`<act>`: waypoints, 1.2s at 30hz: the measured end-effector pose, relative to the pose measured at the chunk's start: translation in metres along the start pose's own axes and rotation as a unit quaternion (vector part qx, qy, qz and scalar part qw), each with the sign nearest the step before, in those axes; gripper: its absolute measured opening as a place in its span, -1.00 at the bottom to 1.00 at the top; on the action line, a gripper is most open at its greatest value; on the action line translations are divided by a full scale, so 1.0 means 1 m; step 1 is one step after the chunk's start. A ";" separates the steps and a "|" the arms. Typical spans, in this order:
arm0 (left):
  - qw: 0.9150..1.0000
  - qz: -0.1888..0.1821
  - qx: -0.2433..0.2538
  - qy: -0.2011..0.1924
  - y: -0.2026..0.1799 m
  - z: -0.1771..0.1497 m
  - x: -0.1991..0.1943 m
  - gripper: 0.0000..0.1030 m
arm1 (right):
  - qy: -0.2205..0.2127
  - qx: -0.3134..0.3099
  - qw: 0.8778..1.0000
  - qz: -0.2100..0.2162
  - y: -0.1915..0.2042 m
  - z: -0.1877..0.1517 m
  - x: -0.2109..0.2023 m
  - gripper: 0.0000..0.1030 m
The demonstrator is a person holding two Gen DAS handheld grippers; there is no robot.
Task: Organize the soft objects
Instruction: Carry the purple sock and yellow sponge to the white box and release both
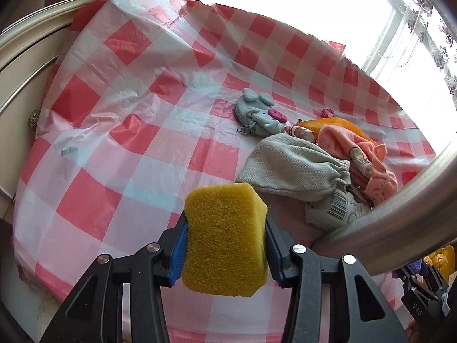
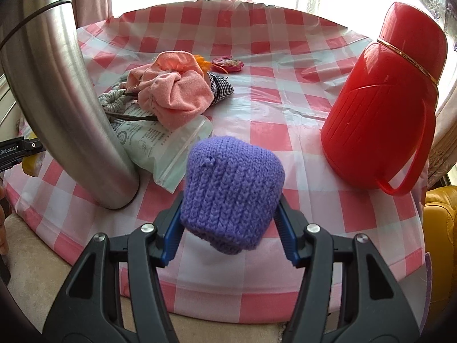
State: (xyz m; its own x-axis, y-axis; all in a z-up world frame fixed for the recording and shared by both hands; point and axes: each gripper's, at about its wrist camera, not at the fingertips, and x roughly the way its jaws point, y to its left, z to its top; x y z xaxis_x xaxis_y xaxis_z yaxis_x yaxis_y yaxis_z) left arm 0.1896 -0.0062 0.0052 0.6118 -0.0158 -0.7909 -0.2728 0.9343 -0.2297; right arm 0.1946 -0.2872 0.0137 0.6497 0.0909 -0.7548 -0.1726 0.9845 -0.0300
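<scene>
Yellow sponge point(image 1: 225, 240) in the left gripper point(image 1: 225, 253), purple knit piece point(image 2: 232, 194) in the right gripper point(image 2: 230, 230), both held up over the checked desk point(image 1: 137, 131).

Blue pads squeeze each one from both sides, so both grippers are clamped on their loads. Using the steel pole point(image 2: 68, 100) as the landmark: the rest of the soft stuff is heaped right by its base, namely a grey knit pouch point(image 1: 297, 168), a pink cloth point(image 2: 174, 97) bunched on top, and a clear zip bag point(image 2: 160, 145) touching the pole's foot. A grey plush coin purse point(image 1: 258, 111) sits just past the heap, farther from the pole. A red thermos jug point(image 2: 391, 97) stands well apart on the pole's other side.
</scene>
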 end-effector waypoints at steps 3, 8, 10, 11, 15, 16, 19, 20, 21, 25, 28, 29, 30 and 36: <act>1.000 -0.008 0.005 -0.007 -0.006 -0.009 -0.013 -0.06 | -0.001 -0.004 1.000 -0.001 0.000 -0.006 -0.008 0.20; 1.000 -0.025 0.013 -0.010 -0.016 -0.024 -0.031 -0.06 | -0.001 -0.006 1.000 -0.002 -0.004 -0.018 -0.023 0.20; 0.999 -0.031 0.020 -0.012 -0.022 -0.030 -0.038 -0.06 | -0.001 -0.006 1.000 -0.003 -0.006 -0.024 -0.029 0.20; 0.999 -0.034 0.024 -0.012 -0.025 -0.032 -0.041 -0.06 | 0.000 -0.005 1.000 -0.004 -0.008 -0.027 -0.032 0.20; 0.998 -0.053 0.043 -0.008 -0.042 -0.045 -0.051 -0.06 | 0.004 0.001 1.000 -0.008 -0.019 -0.042 -0.044 0.20; 0.997 -0.058 0.048 -0.007 -0.047 -0.048 -0.053 -0.06 | 0.005 0.003 1.000 -0.009 -0.022 -0.046 -0.047 0.20; 0.995 -0.071 0.064 -0.003 -0.062 -0.057 -0.059 -0.06 | 0.010 0.011 1.000 -0.013 -0.034 -0.058 -0.055 0.20; 0.995 -0.075 0.069 -0.002 -0.067 -0.059 -0.061 -0.06 | 0.012 0.015 1.000 -0.015 -0.038 -0.063 -0.057 0.20; 0.994 -0.079 0.074 -0.001 -0.072 -0.062 -0.063 -0.06 | 0.013 0.018 1.000 -0.017 -0.042 -0.066 -0.060 0.20; 0.991 -0.096 0.092 0.007 -0.091 -0.073 -0.068 -0.06 | 0.014 0.028 0.999 -0.023 -0.059 -0.079 -0.070 0.20; 0.988 -0.108 0.108 0.015 -0.106 -0.082 -0.071 -0.06 | 0.016 0.035 0.999 -0.027 -0.071 -0.088 -0.078 0.20; 0.987 -0.113 0.113 0.018 -0.112 -0.086 -0.072 -0.06 | 0.016 0.038 0.999 -0.029 -0.075 -0.091 -0.080 0.20; 0.986 -0.118 0.118 0.021 -0.117 -0.089 -0.074 -0.06 | 0.017 0.040 0.999 -0.031 -0.079 -0.094 -0.083 0.20; 0.976 -0.145 0.159 0.036 -0.155 -0.113 -0.082 -0.06 | 0.018 0.055 0.998 -0.040 -0.099 -0.109 -0.095 0.20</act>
State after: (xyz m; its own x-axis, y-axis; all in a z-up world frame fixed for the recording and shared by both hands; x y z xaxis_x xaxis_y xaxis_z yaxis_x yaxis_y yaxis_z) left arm 0.0974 -0.1900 0.0412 0.5725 -0.3109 -0.7586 0.1554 0.9497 -0.2719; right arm 0.0690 -0.4101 0.0167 0.6305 0.0078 -0.7762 -0.0382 0.9991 -0.0210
